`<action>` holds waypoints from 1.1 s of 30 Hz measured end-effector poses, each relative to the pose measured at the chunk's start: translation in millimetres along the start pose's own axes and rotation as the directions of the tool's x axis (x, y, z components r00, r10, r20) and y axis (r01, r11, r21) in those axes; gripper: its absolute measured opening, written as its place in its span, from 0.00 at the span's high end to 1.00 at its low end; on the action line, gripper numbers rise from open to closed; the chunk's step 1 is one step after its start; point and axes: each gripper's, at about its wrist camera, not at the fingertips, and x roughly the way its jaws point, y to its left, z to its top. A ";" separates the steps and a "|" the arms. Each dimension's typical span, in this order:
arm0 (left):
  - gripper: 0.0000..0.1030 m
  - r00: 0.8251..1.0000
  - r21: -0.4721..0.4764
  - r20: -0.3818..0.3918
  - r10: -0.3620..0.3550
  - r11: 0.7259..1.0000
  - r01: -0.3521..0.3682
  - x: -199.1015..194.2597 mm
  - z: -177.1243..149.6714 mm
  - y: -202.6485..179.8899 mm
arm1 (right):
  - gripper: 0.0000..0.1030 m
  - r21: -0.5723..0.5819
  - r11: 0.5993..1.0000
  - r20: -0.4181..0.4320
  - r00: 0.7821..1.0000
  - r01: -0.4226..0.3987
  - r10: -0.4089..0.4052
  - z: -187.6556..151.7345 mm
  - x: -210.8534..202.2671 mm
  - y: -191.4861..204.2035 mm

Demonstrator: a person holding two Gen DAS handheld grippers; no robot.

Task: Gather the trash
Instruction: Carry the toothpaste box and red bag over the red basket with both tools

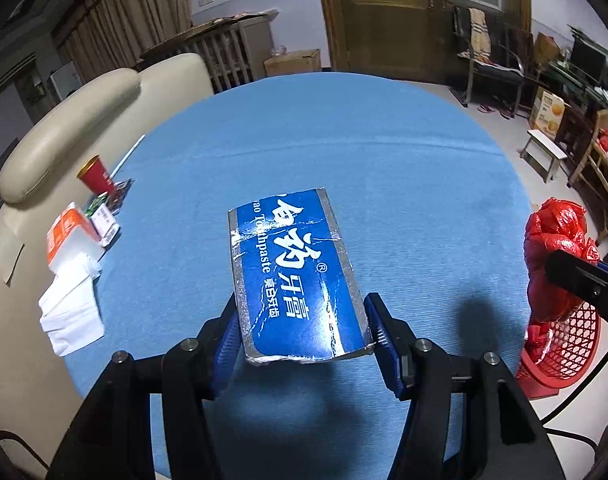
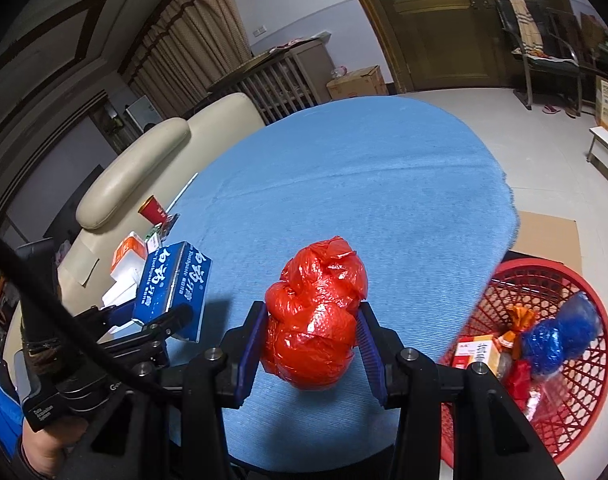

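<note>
My left gripper [image 1: 302, 326] is shut on a blue toothpaste box [image 1: 294, 272] and holds it above the blue tablecloth [image 1: 384, 160]. The box also shows in the right wrist view [image 2: 174, 284]. My right gripper [image 2: 310, 344] is shut on a crumpled red plastic bag [image 2: 316, 316], held above the table near its right edge. The bag shows in the left wrist view [image 1: 552, 248]. A red mesh basket [image 2: 584, 392] stands on the floor at the right, holding a blue bag [image 2: 560, 336] and small boxes.
At the table's left edge lie a red paper cup [image 1: 98, 174], small boxes [image 1: 104, 216], an orange-white carton [image 1: 66, 236] and white tissue [image 1: 70, 308]. A cream sofa [image 1: 64, 132] stands behind the table. Flat cardboard [image 2: 548, 236] lies under the basket.
</note>
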 end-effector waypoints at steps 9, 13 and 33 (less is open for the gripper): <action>0.41 0.997 0.070 -0.013 -0.071 0.995 0.072 5.5 7.5 -44.8 | 0.54 0.035 0.997 0.042 0.996 0.072 -0.073 -3.7 -29.2 -37.9; 0.41 0.994 0.110 -0.024 -0.110 0.988 0.112 8.2 11.6 -68.7 | 0.54 0.068 0.991 0.052 0.991 0.117 -0.120 -6.1 -45.3 -65.2; 0.41 0.959 0.196 -0.076 -0.273 0.939 0.283 11.6 24.3 -143.7 | 0.54 0.140 0.951 0.013 0.960 0.276 -0.280 -22.2 -81.0 -137.1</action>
